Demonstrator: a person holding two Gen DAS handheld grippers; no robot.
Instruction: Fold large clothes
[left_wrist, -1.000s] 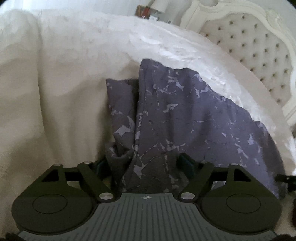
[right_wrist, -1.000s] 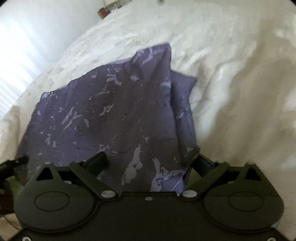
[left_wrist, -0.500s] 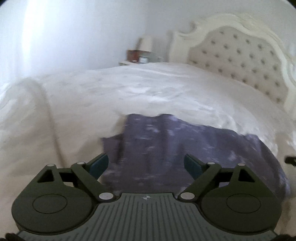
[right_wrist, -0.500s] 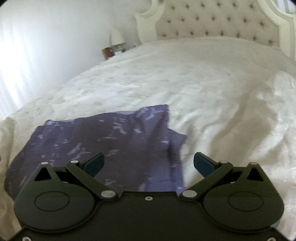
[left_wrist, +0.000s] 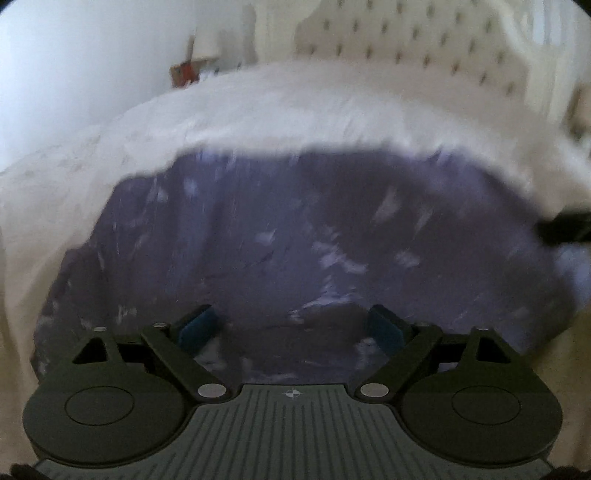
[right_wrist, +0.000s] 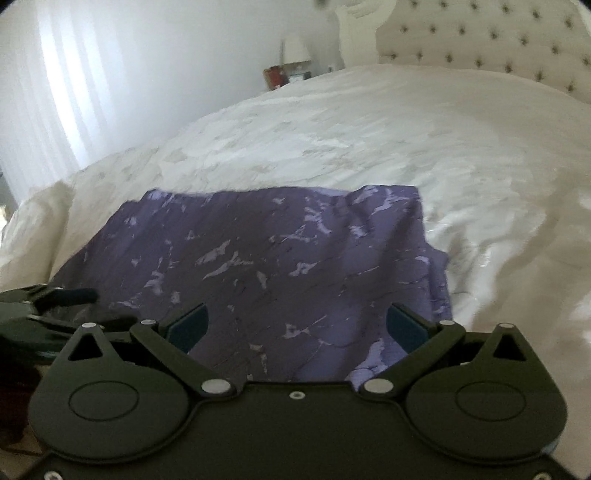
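While the purple patterned garment (right_wrist: 266, 266) lies spread on the white bedspread (right_wrist: 406, 129) directly ahead of and below both tools, note that neither holds it. Your left gripper (left_wrist: 293, 326) has its jaws standing wide; they have just been opening, and cloth shows beneath the gap but the blue pads (left_wrist: 197, 325) press on nothing. Your right gripper (right_wrist: 297, 325) is likewise spread wide, pads clear of the fabric. In the right wrist view the garment reads as a rough rectangle, long axis running left to right across the frame, its right edge doubled over with a layer peeking out beside it. The left tool appears at that view's left margin, so your left hand sits by the garment's left end and your right hand by the right end. Left wrist view is smeared; edge detail there cannot be told. Likely next: each hand takes its own near corner and carries it toward the tufted headboard (right_wrist: 498, 44).
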